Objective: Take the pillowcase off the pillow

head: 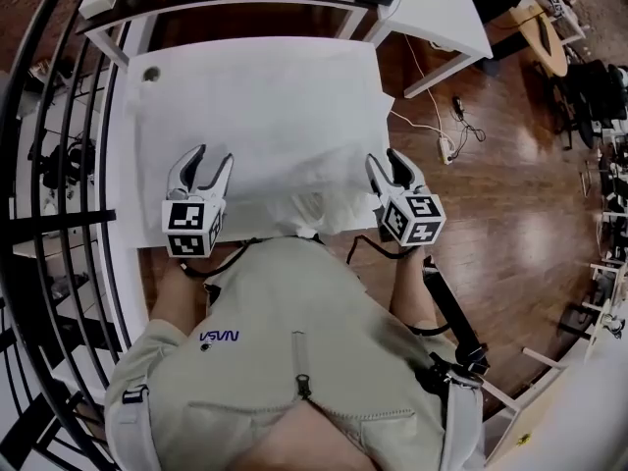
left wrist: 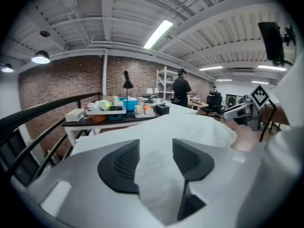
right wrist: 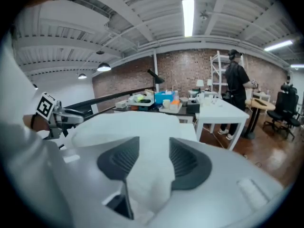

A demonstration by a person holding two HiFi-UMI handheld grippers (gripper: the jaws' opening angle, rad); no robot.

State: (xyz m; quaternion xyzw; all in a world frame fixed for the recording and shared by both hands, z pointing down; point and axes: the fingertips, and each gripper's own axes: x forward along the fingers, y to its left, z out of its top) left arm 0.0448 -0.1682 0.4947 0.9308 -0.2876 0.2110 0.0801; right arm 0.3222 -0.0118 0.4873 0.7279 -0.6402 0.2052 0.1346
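Pillow (head: pixel 260 126), in its white pillowcase, lies flat on the white table (head: pixel 125 194) and fills most of it. Its long axis runs left to right across my view, and its near long edge lies just in front of my chest. The coming move turns on that. The whole pillow lies on the far side of both tools, so any pull on the case has to come toward me or out along that left-right axis.

The left gripper (head: pixel 216 155) sits over the near left corner, and the right gripper (head: pixel 383 157) sits at the near right corner, its outer jaw at the pillow's right edge. The near edge is rumpled into a fold (head: pixel 319 209) toward the right. I judge the right gripper the nearer to it, though I can't tell whether that fold is the case's open mouth.

In the left gripper view the left gripper's (left wrist: pixel 156 148) jaws stand roughly half apart. White cloth shows in the gap, but the pads aren't pressing on it. The right gripper view shows the same for the right gripper (right wrist: pixel 154 148): partly spread, with a hump of white fabric between the pads and neither one bearing on it. I'd call both empty.

The only writing I can read is dark lettering on my shirt (head: pixel 220 338), upside down from the head view, which looks like NASA. Each marker cube carries black-and-white squares and no words. The boxes on the far desk are too small to read.
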